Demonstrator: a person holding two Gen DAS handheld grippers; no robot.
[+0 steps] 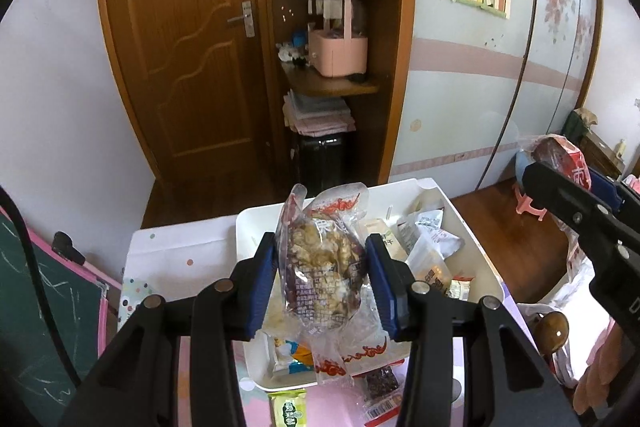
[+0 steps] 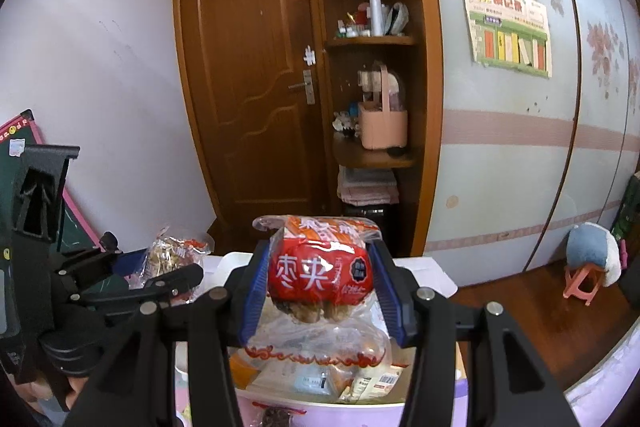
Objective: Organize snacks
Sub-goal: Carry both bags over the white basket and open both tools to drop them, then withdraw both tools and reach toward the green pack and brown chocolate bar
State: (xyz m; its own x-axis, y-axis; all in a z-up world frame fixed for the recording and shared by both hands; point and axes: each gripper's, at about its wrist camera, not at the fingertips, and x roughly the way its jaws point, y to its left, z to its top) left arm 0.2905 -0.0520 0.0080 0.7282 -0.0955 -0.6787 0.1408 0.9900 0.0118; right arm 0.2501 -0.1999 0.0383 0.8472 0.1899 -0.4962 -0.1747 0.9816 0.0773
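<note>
My left gripper (image 1: 322, 283) is shut on a clear packet of walnut-stuffed dates (image 1: 320, 267) with red trim, held upright above a white bin (image 1: 476, 251) full of snack packets. In the right wrist view my right gripper (image 2: 320, 291) is shut on a red-labelled date-and-walnut packet (image 2: 320, 271), held over the same white bin (image 2: 436, 277). The left gripper (image 2: 160, 275) with its packet (image 2: 172, 255) shows at the left of that view. The right gripper's fingers (image 1: 568, 203) and the red packet (image 1: 560, 159) appear at the right edge of the left wrist view.
A green snack packet (image 1: 288, 407) and a dark date packet (image 1: 382, 383) lie on the pink table in front of the bin. Behind stand a brown door (image 1: 192, 47), open wooden shelves with a pink basket (image 1: 338, 51), and a small pink stool (image 2: 580, 281).
</note>
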